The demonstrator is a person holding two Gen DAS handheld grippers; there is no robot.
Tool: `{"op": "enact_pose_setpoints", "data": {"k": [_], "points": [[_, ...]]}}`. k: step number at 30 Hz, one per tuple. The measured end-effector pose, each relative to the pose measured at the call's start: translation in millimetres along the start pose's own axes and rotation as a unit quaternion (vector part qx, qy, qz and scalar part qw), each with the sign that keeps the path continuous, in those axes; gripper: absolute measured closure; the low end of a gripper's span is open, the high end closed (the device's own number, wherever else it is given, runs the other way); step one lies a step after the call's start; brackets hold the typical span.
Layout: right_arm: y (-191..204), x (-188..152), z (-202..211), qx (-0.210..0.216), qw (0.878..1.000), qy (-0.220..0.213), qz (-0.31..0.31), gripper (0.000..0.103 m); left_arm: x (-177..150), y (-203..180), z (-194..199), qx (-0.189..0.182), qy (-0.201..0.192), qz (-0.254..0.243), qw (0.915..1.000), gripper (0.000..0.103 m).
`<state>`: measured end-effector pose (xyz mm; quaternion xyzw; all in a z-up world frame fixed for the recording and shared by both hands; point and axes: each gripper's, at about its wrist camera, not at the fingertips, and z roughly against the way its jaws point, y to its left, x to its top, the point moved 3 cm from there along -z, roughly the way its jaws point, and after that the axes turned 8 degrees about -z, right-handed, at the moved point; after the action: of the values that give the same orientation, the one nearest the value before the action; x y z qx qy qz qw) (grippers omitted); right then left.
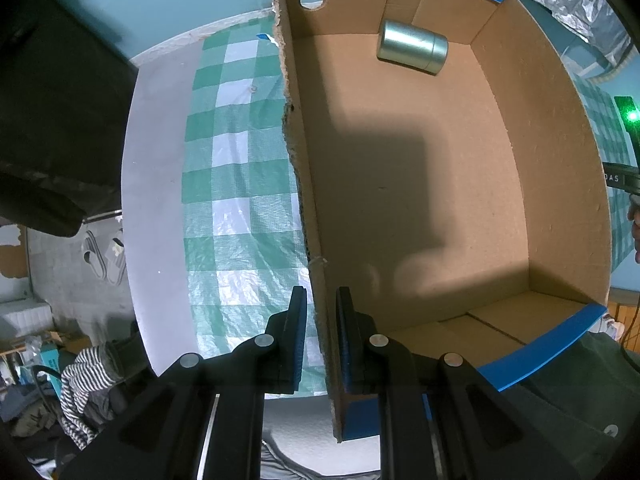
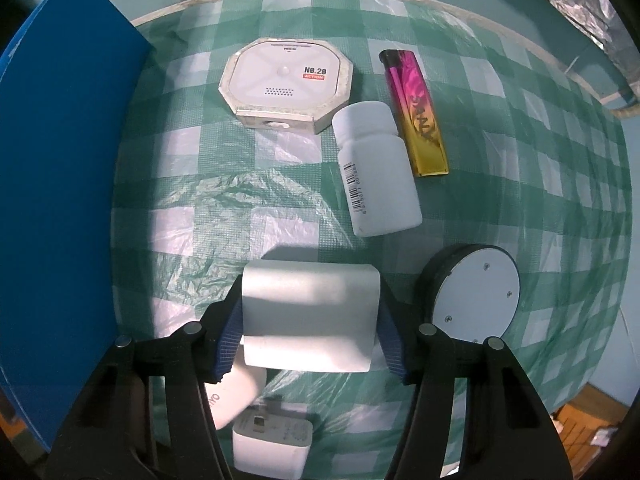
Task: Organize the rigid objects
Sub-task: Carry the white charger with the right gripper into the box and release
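Gripping the silver block (image 2: 310, 316) across its two short sides, near centre of the checked cloth (image 2: 520, 152), the right gripper (image 2: 310, 338) has its pads on it, jaws half open: rigid, smooth, likely slippery, moderate weight. Left gripper (image 1: 320, 340) is clamped on the cardboard box (image 1: 560, 128) wall. Readable: "NO.20 ACTION" on the octagonal case (image 2: 286, 80).

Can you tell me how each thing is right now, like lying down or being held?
Box: open, left fingers pinching its wall.
Tin: lying inside box.
Silver block: between right fingers.
Bottle: lying, capped.
Lighter: lying flat.
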<state>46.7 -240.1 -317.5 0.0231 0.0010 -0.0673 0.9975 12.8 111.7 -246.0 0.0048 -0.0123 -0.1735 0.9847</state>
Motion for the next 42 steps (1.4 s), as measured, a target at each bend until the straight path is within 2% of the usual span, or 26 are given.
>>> {"op": "enact_pose_setpoints", "data": {"k": [13,29,42], "points": [[7.0,-3.0,20.9,0.017,1.0,-0.004,0.025,0.045,-2.2,-1.2,-3.0,-0.001,0.001,0.001,1.0,0.089],[17.3,14.0,62.0,0.037,0.998,-0.025,0.052,0.045,-2.8,-5.4,1.7,-0.002,-0.001,-0.007,1.0,0.089],[49.1,21.8,103.6,0.048,0.993,-0.046,0.094,0.045,-1.2,-6.2,0.3,-0.001,0.0,-0.005,1.0,0.089]]}}
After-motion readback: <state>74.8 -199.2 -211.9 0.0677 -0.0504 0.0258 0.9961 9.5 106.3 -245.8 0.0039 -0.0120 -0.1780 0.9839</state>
